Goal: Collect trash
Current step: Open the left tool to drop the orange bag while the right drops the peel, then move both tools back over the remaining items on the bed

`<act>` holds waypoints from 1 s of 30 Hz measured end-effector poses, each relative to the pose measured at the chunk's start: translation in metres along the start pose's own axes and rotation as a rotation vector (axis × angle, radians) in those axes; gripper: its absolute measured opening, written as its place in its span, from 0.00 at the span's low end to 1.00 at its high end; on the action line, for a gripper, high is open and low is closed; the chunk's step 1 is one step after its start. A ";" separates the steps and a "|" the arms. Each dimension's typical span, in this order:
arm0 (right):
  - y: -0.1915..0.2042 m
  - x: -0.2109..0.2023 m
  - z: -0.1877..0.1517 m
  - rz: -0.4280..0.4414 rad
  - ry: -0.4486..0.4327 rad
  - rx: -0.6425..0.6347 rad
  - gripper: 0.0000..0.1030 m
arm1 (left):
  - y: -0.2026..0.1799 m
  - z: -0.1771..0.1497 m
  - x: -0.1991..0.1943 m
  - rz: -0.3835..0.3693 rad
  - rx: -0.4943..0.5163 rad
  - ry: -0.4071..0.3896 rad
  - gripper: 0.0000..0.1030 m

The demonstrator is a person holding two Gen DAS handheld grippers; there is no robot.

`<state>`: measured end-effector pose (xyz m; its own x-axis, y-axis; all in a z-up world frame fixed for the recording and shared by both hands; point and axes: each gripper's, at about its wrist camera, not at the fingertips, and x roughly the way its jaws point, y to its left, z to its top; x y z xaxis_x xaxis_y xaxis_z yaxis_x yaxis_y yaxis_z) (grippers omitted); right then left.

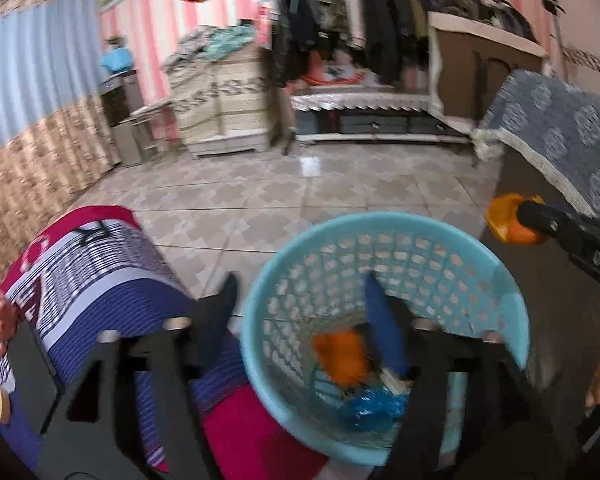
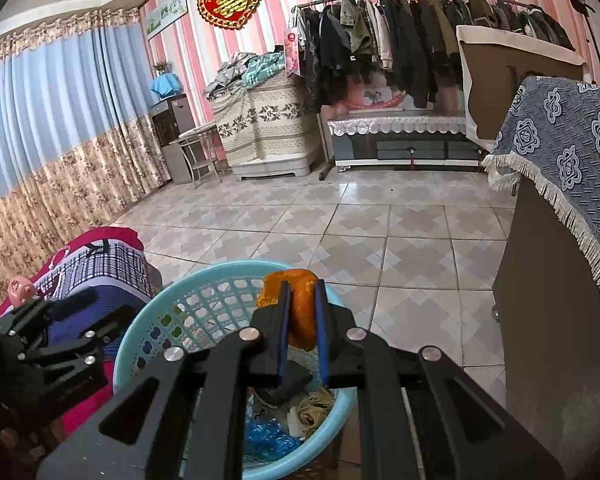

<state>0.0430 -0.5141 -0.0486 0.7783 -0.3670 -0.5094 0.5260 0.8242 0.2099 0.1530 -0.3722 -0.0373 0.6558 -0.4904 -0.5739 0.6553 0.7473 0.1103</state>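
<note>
The left gripper (image 1: 300, 300) hangs with jaws apart over the blue basket (image 1: 512, 320) (orange peel (image 1: 342, 356) blurred inside); the right gripper (image 2: 302, 308) clamps another peel (image 2: 302, 304) above the rim.

You see a pale blue latticed basket (image 2: 204, 300) holding orange peel (image 1: 342, 356) and crumpled blue plastic (image 2: 266, 440). Pink-and-white stripes cover the wall (image 2: 236, 92). The floor (image 2: 340, 220) has beige and grey diamond tiles.
</note>
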 end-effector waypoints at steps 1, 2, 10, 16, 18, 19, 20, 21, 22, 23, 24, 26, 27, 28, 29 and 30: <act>0.001 0.001 0.000 0.001 0.002 -0.003 0.12 | 0.005 -0.001 -0.002 0.012 -0.020 -0.011 0.75; 0.002 0.001 0.001 0.004 0.004 -0.004 0.12 | 0.009 -0.002 -0.004 0.020 -0.033 -0.012 0.77; 0.032 0.012 -0.002 0.025 0.023 -0.063 0.13 | 0.043 -0.008 -0.017 0.114 -0.101 -0.027 0.91; 0.052 0.026 -0.005 0.025 0.069 -0.102 0.21 | 0.069 -0.018 -0.029 0.166 -0.151 -0.020 0.93; 0.055 0.030 -0.006 0.032 0.084 -0.097 0.40 | 0.076 -0.021 -0.032 0.177 -0.165 -0.012 0.93; 0.056 0.032 -0.006 0.039 0.089 -0.095 0.46 | 0.079 -0.022 -0.033 0.182 -0.166 -0.009 0.93; 0.056 0.032 -0.006 0.043 0.090 -0.096 0.53 | 0.083 -0.023 -0.035 0.191 -0.169 -0.005 0.94; 0.059 0.032 -0.006 0.047 0.089 -0.102 0.58 | 0.087 -0.025 -0.038 0.203 -0.173 -0.005 0.94; 0.061 0.031 -0.006 0.050 0.084 -0.109 0.62 | 0.090 -0.026 -0.041 0.212 -0.176 -0.006 0.94; 0.063 0.029 -0.005 0.053 0.075 -0.115 0.70 | 0.093 -0.027 -0.043 0.218 -0.179 -0.008 0.94; 0.064 0.026 -0.005 0.052 0.067 -0.121 0.76 | 0.095 -0.028 -0.045 0.221 -0.183 -0.009 0.94; 0.068 0.020 -0.003 0.027 0.036 -0.141 0.83 | 0.098 -0.030 -0.050 0.227 -0.190 -0.014 0.94; 0.070 0.018 -0.003 0.021 0.023 -0.147 0.87 | 0.100 -0.030 -0.052 0.230 -0.189 -0.015 0.94; 0.071 0.016 -0.002 0.021 0.015 -0.150 0.89 | 0.101 -0.031 -0.054 0.233 -0.188 -0.015 0.94; 0.073 0.014 -0.001 0.021 0.008 -0.153 0.91 | 0.103 -0.032 -0.056 0.237 -0.191 -0.015 0.94; 0.075 0.012 -0.001 0.020 0.001 -0.158 0.91 | 0.105 -0.033 -0.058 0.236 -0.198 -0.017 0.94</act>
<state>0.0917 -0.4569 -0.0396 0.7881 -0.3493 -0.5068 0.4498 0.8889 0.0867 0.1713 -0.2507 -0.0189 0.7884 -0.2987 -0.5377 0.3991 0.9136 0.0776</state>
